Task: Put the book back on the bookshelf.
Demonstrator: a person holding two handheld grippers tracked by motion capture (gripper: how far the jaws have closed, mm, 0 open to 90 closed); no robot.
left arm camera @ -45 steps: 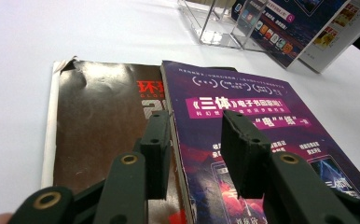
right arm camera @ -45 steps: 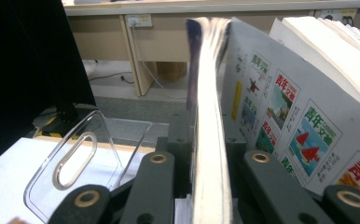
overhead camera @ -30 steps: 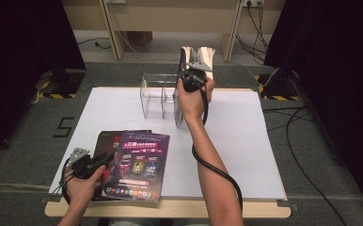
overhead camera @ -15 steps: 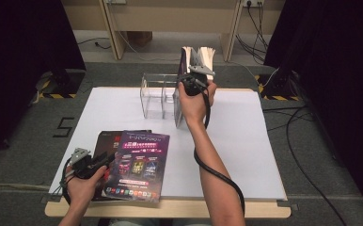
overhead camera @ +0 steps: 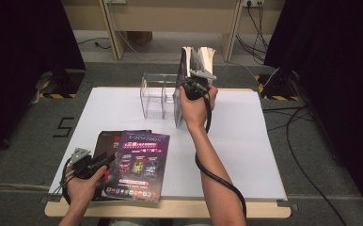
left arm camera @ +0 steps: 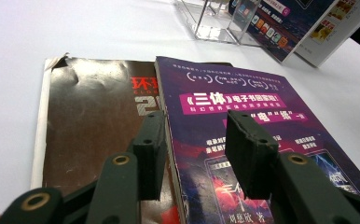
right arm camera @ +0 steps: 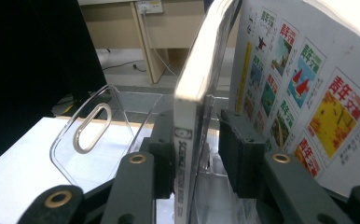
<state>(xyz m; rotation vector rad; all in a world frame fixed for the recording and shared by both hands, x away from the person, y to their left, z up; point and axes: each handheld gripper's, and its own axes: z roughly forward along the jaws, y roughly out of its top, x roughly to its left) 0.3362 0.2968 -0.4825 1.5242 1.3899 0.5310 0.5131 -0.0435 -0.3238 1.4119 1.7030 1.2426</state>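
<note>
A magazine stands upright at the right end of the clear acrylic rack, its pages fanned at the top. My right gripper straddles its white spine. The jaws have just been opening and the right pad stands off it. A page of small colourful covers leans out on the right. Near the front left edge, my left gripper hovers open and empty over the left edge of a flat purple magazine. Its jaws have also just been widening. A dark brown magazine lies partly under the purple one.
The rack's near divider has an oval cut-out. A white sheet covers the table, with bare room right of my right forearm. Black curtains and floor cables surround the table.
The right hand has eased slightly back toward me at the upright magazine. The left hand and both flat magazines have stayed put.
</note>
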